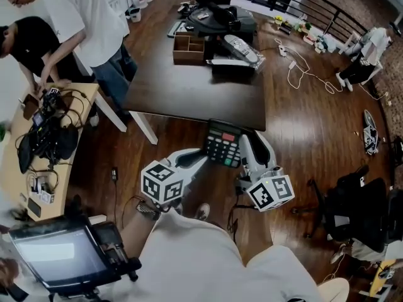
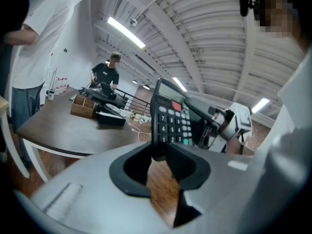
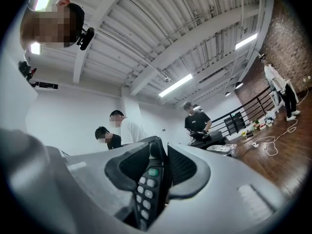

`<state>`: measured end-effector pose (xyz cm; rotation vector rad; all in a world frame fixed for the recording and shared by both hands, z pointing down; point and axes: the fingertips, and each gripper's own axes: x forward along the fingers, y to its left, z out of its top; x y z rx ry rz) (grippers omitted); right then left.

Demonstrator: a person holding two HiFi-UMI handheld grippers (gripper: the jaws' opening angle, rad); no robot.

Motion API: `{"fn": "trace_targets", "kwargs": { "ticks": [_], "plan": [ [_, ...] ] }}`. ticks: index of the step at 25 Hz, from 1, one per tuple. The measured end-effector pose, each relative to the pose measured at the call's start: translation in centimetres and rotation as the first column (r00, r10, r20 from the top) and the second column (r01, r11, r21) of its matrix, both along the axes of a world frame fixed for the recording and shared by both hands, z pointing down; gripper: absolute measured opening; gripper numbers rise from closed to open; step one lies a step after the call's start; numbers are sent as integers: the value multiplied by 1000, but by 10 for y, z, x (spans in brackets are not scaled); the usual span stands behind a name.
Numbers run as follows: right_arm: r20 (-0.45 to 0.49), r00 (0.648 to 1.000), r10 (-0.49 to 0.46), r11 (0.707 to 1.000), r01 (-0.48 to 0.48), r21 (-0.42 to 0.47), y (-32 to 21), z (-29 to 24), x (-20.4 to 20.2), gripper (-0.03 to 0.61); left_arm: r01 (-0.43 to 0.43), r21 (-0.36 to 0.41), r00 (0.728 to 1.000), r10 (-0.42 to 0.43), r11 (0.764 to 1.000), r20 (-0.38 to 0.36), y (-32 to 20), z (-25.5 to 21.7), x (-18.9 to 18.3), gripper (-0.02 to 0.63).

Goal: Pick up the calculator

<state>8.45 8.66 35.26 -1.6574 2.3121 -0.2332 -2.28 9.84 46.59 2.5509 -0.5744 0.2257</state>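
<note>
The left tool (image 2: 159, 156) was clamped on the left edge of the calculator (image 1: 225, 142), jaws closed against the casing. The right tool (image 3: 163, 169) gripped the opposite edge. Pad contact there appeared firm, though the view was tight. The calculator was held between both tools, clear of the wooden floor (image 1: 302, 131) and just on the near side of the dark surface (image 1: 189, 90). A wooden box (image 1: 187, 48) stood toward the surface's far edge.

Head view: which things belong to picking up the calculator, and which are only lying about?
Job: black calculator with grey keys, left gripper, right gripper, both clamped on it.
Lying about: brown wooden box, dark rectangular table, white floor cable.
</note>
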Motion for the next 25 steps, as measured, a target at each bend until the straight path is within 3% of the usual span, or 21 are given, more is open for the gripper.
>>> {"fn": "trace_targets", "kwargs": {
  "ticks": [25],
  "plan": [
    [4,999,36,999,-36,8,-9,-2,-6,113,-32,3,999,32,999,0,-11,-3,-7,103]
  ]
}}
